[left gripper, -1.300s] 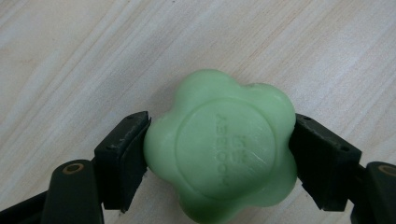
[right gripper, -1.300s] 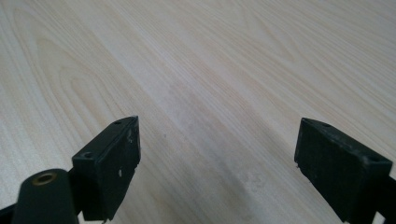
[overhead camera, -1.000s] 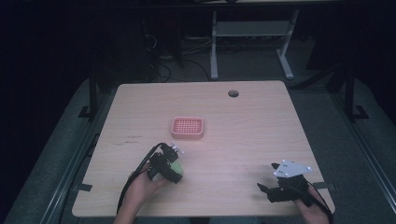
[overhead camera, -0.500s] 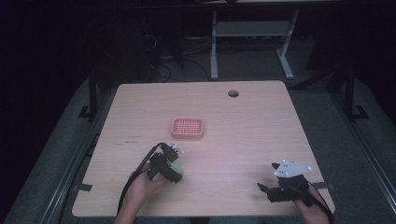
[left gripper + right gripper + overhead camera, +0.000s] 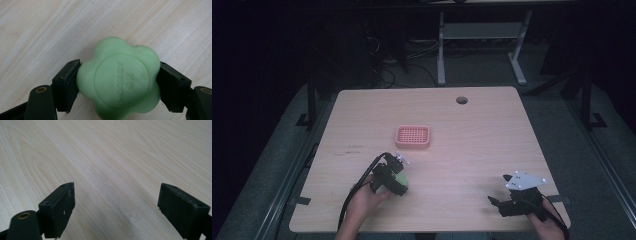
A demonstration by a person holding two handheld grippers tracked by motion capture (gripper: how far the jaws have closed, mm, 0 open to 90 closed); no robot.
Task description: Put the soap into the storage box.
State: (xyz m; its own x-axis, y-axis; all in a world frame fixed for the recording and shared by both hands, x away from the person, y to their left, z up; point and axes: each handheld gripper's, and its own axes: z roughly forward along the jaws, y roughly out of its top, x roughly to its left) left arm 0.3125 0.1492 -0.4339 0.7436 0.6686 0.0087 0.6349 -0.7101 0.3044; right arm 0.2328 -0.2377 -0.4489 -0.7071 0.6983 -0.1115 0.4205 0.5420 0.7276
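Observation:
A pale green flower-shaped soap (image 5: pixel 120 80) with raised lettering sits between the two black jaws of my left gripper (image 5: pixel 118 85), which is shut on it just above the wooden table. In the high view this left gripper (image 5: pixel 391 177) and the green soap (image 5: pixel 400 179) are at the table's front left, held by a hand. A pink slotted soap dish (image 5: pixel 413 137) lies on the table a little beyond it, toward the middle. My right gripper (image 5: pixel 503 195) rests at the front right, and in the right gripper view it (image 5: pixel 116 205) stands open over bare wood.
The light wooden table (image 5: pixel 492 135) has a round cable hole (image 5: pixel 462 100) near its far edge. Dark floor, cables and a white desk frame (image 5: pixel 482 35) lie beyond the table. Metal rails run along both sides.

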